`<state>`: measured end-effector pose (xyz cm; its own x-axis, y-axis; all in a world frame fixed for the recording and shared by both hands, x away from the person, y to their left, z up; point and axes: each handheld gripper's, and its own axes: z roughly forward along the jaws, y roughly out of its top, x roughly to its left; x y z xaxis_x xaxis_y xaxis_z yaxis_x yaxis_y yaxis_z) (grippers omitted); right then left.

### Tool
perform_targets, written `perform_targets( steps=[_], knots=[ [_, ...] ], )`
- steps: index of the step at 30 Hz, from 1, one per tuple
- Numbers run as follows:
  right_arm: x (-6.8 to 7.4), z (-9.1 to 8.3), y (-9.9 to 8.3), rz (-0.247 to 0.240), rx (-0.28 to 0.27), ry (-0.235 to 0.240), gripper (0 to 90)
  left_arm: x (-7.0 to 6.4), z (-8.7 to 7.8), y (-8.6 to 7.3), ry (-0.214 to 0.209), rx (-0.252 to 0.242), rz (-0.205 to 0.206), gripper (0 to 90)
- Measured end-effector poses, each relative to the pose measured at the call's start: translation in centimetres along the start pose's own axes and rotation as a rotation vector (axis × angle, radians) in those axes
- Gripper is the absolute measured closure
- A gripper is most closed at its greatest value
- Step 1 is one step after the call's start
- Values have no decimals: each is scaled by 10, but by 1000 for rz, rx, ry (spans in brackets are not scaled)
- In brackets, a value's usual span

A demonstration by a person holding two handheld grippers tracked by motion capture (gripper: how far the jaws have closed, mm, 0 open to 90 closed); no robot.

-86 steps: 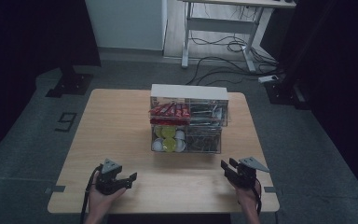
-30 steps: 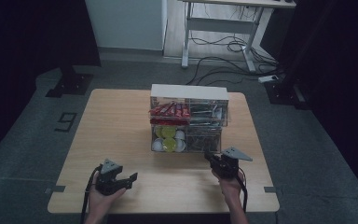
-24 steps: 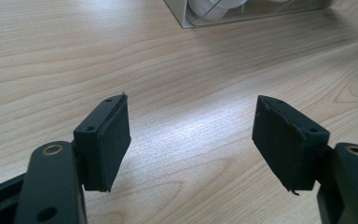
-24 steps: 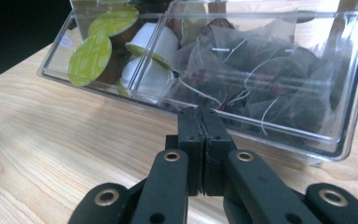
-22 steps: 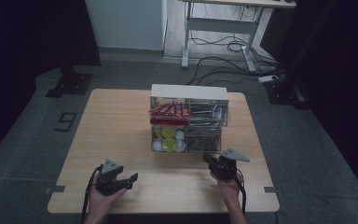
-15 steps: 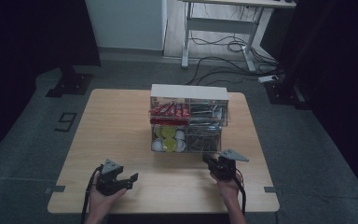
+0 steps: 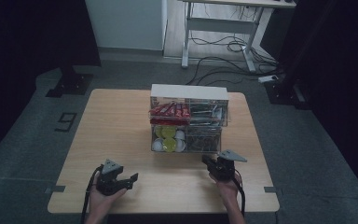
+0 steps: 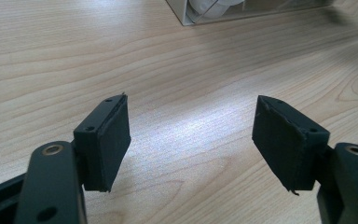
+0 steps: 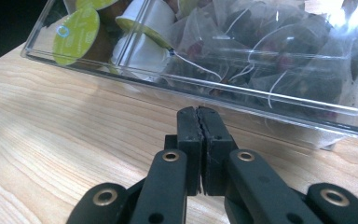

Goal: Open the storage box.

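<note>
The right gripper [image 7: 210, 163], its jaws pressed together on nothing, sits just short of the clear plastic two-tier organiser box [image 7: 189, 120], whose lower drawer front lies at its twelve o'clock, near but apart, as the right gripper view [image 9: 199, 122] shows. That drawer runs with its long axis crosswise to the jaws, from nine to three o'clock, and stands at the middle of the pale wooden table [image 7: 116, 130]. Behind the clear front wall at twelve to one o'clock lies a heap of see-through tea bags with white strings [image 9: 261, 51], too tangled to count; at ten to eleven o'clock are round coffee pods with green and white lids [image 9: 77, 32], about five in the high view. The left gripper [image 7: 130, 178], jaws spread wide over bare wood, rests well apart at the box's seven o'clock, so the right hand is clearly the nearer. There are two grippers and one box with two tiers.
</note>
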<state>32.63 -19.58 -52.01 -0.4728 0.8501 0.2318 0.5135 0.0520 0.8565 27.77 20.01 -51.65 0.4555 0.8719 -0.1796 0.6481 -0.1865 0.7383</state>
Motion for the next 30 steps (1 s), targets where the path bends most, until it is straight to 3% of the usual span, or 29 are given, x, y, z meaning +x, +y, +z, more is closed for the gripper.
perform_targets(
  steps=[30],
  knots=[
    [-6,-18,13,31,-85,-18,872,0,1,0,0,3,-1,280]
  ],
)
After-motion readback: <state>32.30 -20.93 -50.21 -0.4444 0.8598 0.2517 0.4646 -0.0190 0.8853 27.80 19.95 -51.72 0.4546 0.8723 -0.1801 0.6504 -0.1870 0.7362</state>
